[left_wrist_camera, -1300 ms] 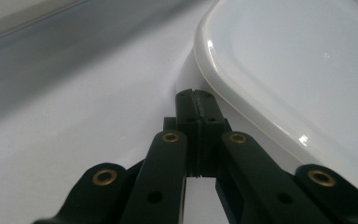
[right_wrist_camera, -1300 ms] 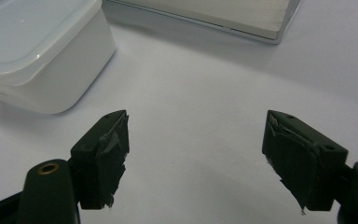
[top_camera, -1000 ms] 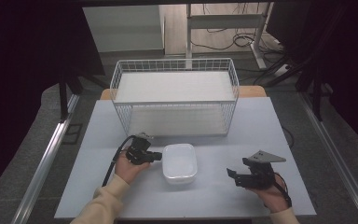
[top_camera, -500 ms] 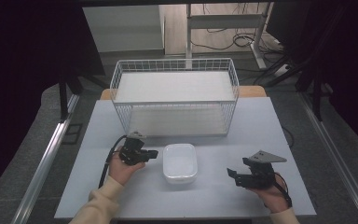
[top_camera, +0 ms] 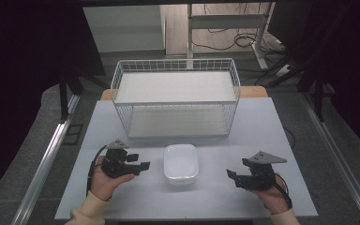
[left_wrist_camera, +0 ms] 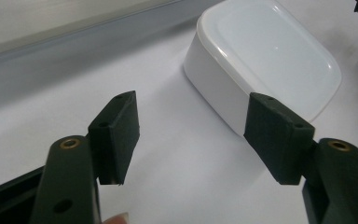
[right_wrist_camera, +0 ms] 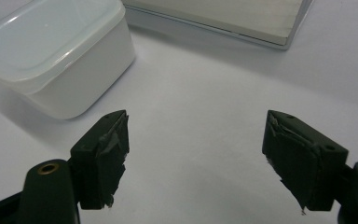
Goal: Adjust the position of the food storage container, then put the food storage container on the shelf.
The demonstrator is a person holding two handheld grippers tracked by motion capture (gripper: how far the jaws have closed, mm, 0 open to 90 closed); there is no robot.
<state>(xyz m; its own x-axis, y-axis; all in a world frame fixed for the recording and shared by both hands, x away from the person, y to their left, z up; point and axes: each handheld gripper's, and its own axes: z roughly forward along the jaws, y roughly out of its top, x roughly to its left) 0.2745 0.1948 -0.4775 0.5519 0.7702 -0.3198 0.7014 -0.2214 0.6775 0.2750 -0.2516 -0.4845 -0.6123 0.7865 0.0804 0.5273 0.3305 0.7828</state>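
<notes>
A white lidded plastic container (top_camera: 181, 162) sits on the pale table, in front of the wire basket. My left gripper (top_camera: 143, 165) is just left of it, held in a hand, open and pointing toward its side. In the left gripper view the container (left_wrist_camera: 265, 56) lies ahead and to the right of the open left gripper (left_wrist_camera: 193, 126), with nothing between the pads. My right gripper (top_camera: 229, 174) is to the container's right, a short gap away, also open. The right gripper (right_wrist_camera: 196, 144) has bare table between its jaws, and the container (right_wrist_camera: 51, 51) sits ahead at upper left.
A white wire basket (top_camera: 176, 101) with a pale base stands at the back middle of the table (top_camera: 262, 136). Its base edge (right_wrist_camera: 223, 18) appears ahead of the right gripper. Dark floor, desk legs and cables lie beyond the table.
My left gripper has drawn slightly back toward the person and to the left. The right gripper and the container have stayed put.
</notes>
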